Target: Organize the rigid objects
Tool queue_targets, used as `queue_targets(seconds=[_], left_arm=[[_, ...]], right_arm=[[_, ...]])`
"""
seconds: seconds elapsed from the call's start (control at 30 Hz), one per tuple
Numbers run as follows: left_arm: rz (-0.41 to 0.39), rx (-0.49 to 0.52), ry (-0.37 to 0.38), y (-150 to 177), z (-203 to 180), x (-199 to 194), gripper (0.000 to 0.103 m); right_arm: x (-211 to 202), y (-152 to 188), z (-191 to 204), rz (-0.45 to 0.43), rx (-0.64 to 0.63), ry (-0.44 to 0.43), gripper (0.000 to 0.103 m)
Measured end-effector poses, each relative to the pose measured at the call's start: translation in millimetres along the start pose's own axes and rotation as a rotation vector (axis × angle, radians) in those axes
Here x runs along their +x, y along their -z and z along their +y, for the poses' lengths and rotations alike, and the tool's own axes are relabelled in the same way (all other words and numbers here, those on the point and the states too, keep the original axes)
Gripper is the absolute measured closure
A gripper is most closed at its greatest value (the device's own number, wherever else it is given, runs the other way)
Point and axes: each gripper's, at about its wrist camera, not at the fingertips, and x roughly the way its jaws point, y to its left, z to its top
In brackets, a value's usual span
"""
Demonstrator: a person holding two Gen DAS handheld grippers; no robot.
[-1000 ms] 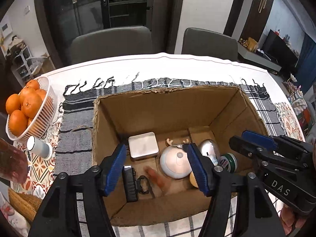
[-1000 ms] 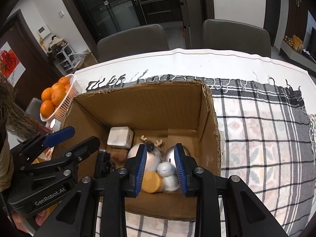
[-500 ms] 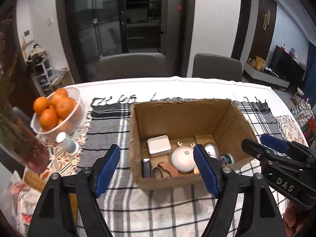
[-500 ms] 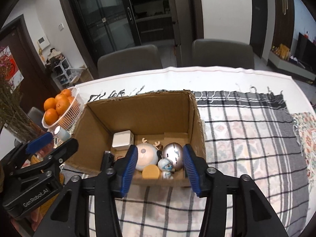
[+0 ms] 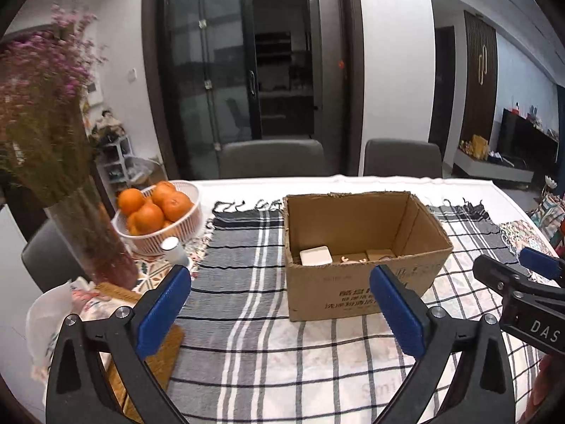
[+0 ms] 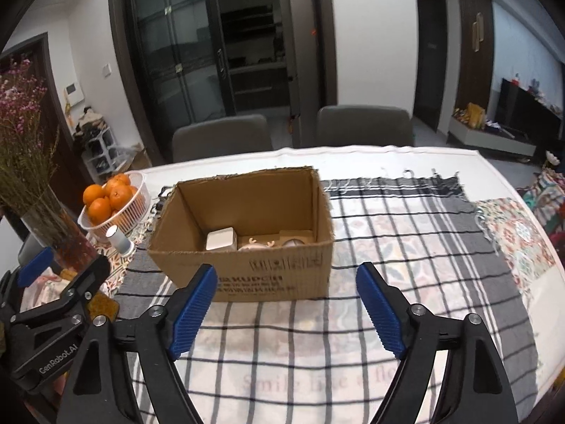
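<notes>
The cardboard box (image 5: pixel 363 254) is sitting on the checked cloth (image 6: pixel 406 247) ahead of both grippers, long side across. Inside it are lying the white case (image 6: pixel 220 239) and other small items. The left gripper (image 5: pixel 279 312) and right gripper (image 6: pixel 286 309) are hanging spread and empty, jaws having just been opening.

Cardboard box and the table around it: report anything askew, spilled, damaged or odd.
Only the cardboard box stands out: its top edge is ragged, apparently torn, with no flaps. It stands upright on the checked cloth; nothing looks spilled.
</notes>
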Motion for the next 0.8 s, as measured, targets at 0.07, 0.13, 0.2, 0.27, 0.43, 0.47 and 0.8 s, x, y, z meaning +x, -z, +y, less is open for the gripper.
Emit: queue_targets(seconds=[0.07,0.13,0.2,0.27,0.43,0.47,0.8], left_arm=[[-0.029,-0.006,-0.004,8,1,-16,0.0],[-0.049,-0.001,-0.001,14,0,-29,0.0],[-0.067,0.005,-0.001,23,-2,-43,0.0],[-0.089,0.018,-0.003,31,-5,-57,0.0],[-0.12,0.013,0.012,51,-8,-83,0.0],[-0.121,0.009,0.021,56,-9,-87,0.0],[-0.12,-0.005,0.053,82,-9,-110,0.0]], right_arm=[[-14,9,0,-0.024,0.011,0.006,0.015],[-27,20,-2,-0.044,0.02,0.007,0.015],[-40,30,-4,-0.063,0.03,0.005,0.014],[-52,43,-8,-0.076,0.036,0.011,0.012],[-77,67,-15,-0.105,0.043,0.027,0.011],[-82,72,-17,-0.111,0.04,0.027,0.011],[-120,103,-15,-0.18,0.011,0.063,0.011]])
